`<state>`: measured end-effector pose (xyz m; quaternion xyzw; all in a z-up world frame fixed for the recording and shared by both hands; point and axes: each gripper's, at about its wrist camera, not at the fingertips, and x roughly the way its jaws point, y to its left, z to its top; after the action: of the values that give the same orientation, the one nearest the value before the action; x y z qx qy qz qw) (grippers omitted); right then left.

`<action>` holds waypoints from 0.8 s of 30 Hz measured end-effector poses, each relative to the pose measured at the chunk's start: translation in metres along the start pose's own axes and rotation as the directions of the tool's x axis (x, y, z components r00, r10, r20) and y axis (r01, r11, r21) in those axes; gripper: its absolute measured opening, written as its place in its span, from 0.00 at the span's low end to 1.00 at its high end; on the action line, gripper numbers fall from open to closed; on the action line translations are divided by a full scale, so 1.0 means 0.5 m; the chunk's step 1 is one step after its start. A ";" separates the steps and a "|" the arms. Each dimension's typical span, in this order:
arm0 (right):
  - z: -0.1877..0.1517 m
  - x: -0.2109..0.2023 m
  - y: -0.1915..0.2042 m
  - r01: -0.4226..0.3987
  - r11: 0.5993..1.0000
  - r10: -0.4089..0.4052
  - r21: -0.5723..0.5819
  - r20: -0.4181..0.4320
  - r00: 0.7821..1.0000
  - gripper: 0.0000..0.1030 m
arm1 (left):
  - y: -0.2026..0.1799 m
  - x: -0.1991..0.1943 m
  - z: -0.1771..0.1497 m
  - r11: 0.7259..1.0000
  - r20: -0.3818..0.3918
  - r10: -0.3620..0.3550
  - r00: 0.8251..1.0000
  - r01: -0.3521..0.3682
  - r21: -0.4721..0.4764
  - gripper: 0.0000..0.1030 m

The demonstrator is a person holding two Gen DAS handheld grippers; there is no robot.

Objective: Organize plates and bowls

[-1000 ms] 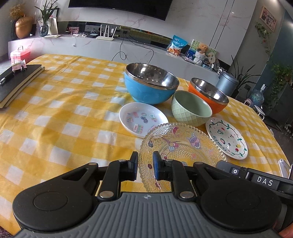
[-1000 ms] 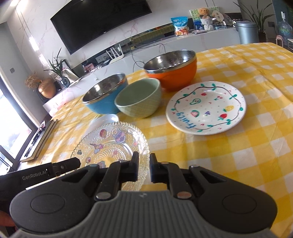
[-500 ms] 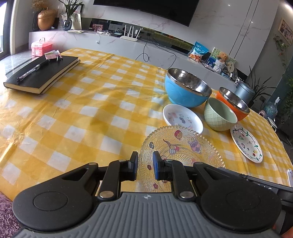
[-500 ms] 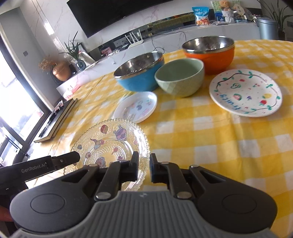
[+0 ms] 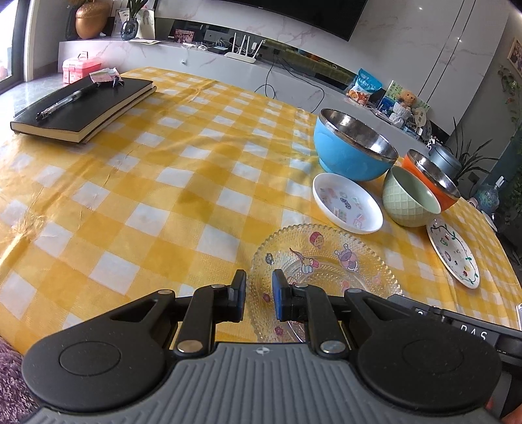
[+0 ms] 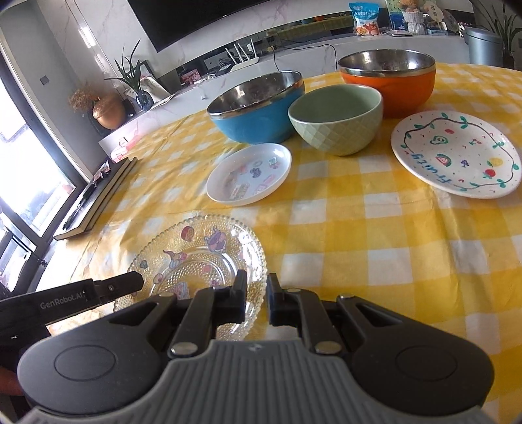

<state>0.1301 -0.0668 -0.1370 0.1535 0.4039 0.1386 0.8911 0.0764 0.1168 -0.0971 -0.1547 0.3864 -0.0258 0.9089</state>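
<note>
**Inspector A:** Premises: a living room, with a long white marble-look console [image 5: 202,62] under a wall-mounted dark television screen [image 6: 208,16]. The work surface is a table under a yellow-and-white checked cloth [image 5: 156,182]. A black hardcover notebook [image 5: 88,107] with a pen on it lies well apart from the crockery, at the table's far window-side edge.

**Inspector B:** Progress on the organizing?

**A:** By my judgement, little or none is complete. Nothing is stacked. Taking the pale green quilted ceramic bowl [image 6: 336,122] as landmark: the blue bowl with steel lining [image 6: 257,107] stands just beside it towards the window, and the orange bowl with steel lining [image 6: 388,84] just behind it. The small white oval dish with stickers [image 6: 249,174] sits in front of it, and the white round plate painted with fruit [image 6: 456,153] lies near it on the opposite side. The clear beaded glass plate with cartoon figures [image 6: 199,257] lies nearest the person, well in front.

**B:** Tools?

**A:** The left gripper [image 5: 259,295] shows a narrow gap between its fingers and grasps nothing, poised at the glass plate's near rim. The right gripper [image 6: 253,298] is nearly clenched, also empty, at that plate's other side.

**B:** Remaining?

**A:** Apparently everything: nesting three bowls, stacking three plates.
</note>
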 end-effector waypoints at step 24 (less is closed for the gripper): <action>0.009 -0.087 -0.004 0.043 0.995 -0.029 -0.093 0.149 0.988 0.56 | -0.095 -0.064 0.008 0.994 0.142 -0.005 0.990 -0.011 0.113 0.43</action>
<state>0.1061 -0.0855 -0.1052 0.1130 0.3325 0.1298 0.9273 0.0602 0.0783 -0.0578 -0.1038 0.3189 -0.0353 0.9414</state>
